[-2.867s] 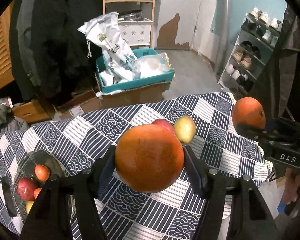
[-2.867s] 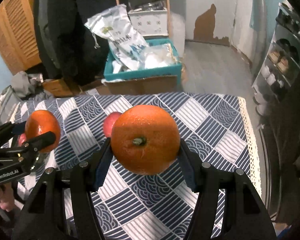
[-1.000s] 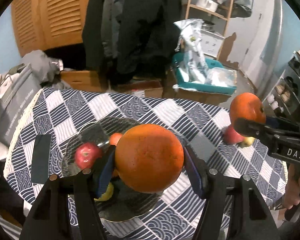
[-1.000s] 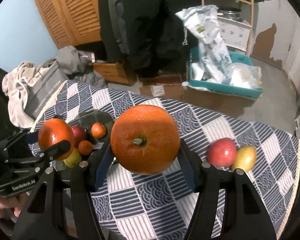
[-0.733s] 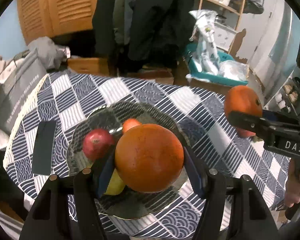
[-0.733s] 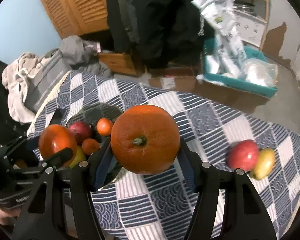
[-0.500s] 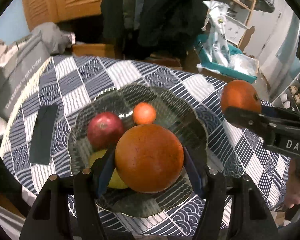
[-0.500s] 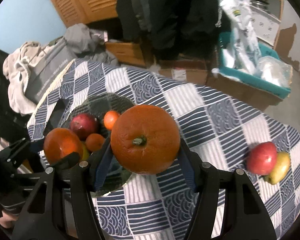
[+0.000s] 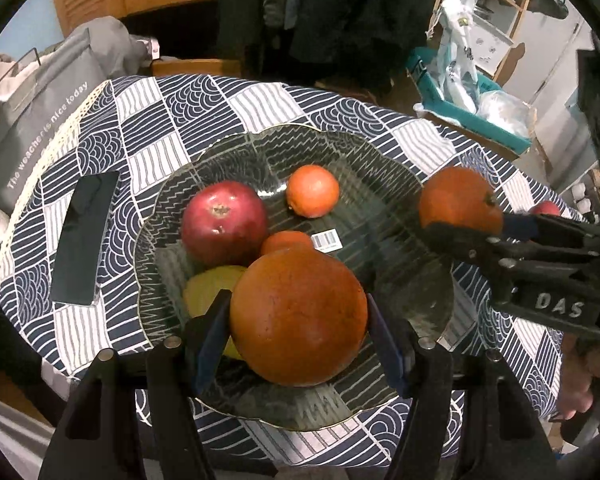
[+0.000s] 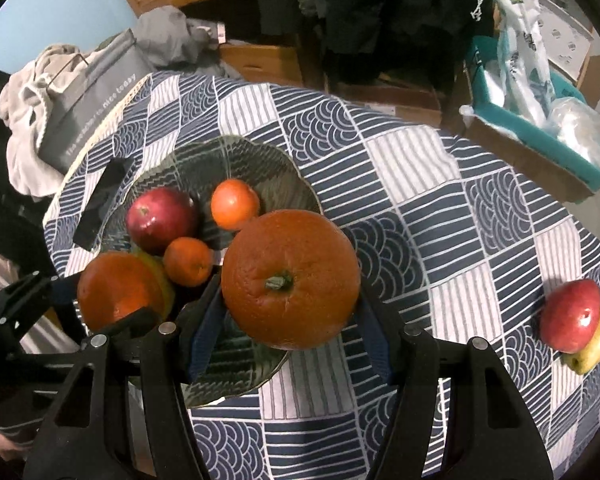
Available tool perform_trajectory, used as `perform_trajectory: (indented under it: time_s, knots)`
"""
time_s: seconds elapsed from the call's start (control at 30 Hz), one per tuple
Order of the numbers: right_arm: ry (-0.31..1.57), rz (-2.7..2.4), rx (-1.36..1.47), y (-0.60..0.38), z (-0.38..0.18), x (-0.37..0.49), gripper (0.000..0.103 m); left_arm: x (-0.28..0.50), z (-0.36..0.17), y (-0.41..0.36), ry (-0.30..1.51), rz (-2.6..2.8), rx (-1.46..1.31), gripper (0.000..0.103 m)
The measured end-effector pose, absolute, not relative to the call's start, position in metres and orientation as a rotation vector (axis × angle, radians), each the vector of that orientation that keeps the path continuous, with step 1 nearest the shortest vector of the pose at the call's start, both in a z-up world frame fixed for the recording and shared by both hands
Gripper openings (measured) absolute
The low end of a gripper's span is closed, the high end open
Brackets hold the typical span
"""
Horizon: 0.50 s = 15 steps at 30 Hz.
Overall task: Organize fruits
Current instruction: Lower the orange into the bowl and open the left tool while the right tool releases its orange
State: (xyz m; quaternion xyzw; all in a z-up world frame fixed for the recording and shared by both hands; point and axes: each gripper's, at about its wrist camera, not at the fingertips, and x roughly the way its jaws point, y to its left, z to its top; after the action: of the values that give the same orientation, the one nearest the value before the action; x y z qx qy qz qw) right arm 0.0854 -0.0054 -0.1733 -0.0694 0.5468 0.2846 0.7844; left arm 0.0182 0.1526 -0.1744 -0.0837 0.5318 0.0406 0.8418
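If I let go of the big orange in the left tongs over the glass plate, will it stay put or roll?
The large round orange would probably roll a little, being smooth and nearly spherical. The dark ribbed glass plate dips toward its middle, so it likely settles inward against the red apple and the small tangerine. The raised rim should keep it in.

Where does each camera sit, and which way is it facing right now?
Left wrist: on the left hand-held gripper, looking down over its orange into the glass bowl; its fingers show.
Right wrist: on the right hand-held gripper, looking down past its orange; its fingers show.
Shared: bowl, red apple, checked cloth, each other's gripper.
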Motion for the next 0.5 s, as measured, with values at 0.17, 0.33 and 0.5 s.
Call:
perform_trajectory:
  time_s: [0.17, 0.33, 0.5]
  knots:
    - [1.187, 0.62, -0.163, -0.0013, -0.1777, 0.0843, 0.063, 0.0196, -0.1758, 0.149, 1.131, 0.084, -0.15, 0.068]
    - [1.199, 0.626, -0.154, -0.0004, -0.1787, 0.0854, 0.064, 0.0203, -0.1761, 0.1481, 1.136, 0.083, -0.143, 0.068]
    - [1.227, 0.642, -0.127, 0.0009, -0.1807, 0.0873, 0.065, 0.0194, -0.1744, 0.1473, 1.134, 0.083, -0.131, 0.076]
